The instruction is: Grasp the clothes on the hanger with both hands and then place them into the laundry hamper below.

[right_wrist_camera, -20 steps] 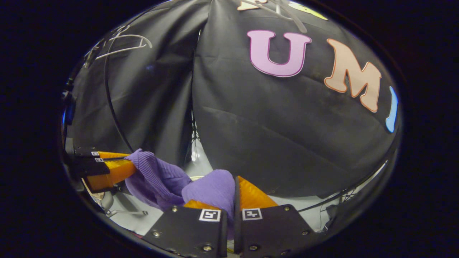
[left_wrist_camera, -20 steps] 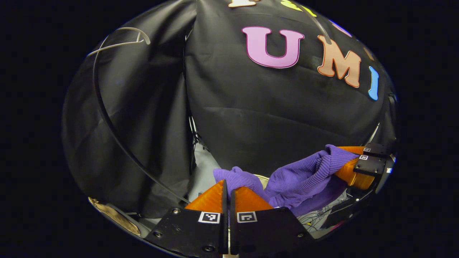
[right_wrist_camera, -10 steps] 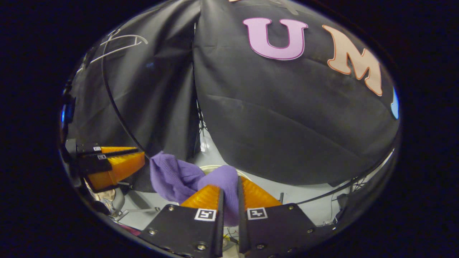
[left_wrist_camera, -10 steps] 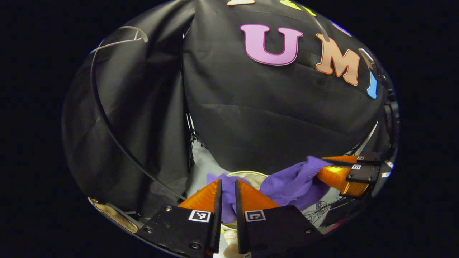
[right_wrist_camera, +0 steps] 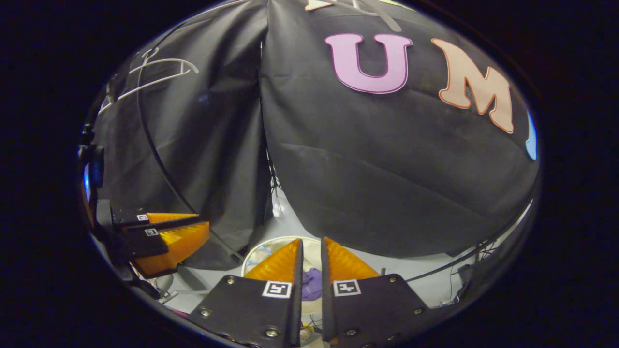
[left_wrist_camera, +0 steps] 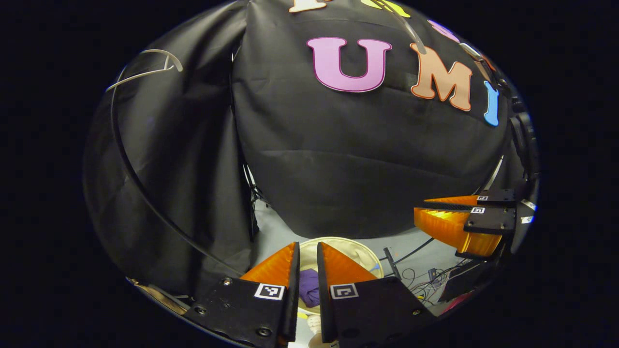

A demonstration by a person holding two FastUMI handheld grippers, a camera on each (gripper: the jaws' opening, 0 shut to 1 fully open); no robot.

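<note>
The purple knit garment lies inside the round cream laundry hamper on the floor, seen through the gap of my left gripper, which is open and holds nothing. In the right gripper view the same garment sits in the hamper below my right gripper, also open and free of cloth. Each gripper appears at the other view's edge: the right gripper and the left gripper, both orange-fingered.
A bare white hanger hangs at the upper left, also the hanger in the right gripper view. A black curved cable runs down the cloth wall. Loose cables lie on the grey floor beside the hamper.
Both grippers opened and let go of the purple garment, which dropped from between them into the hamper. The grippers moved slightly apart.
</note>
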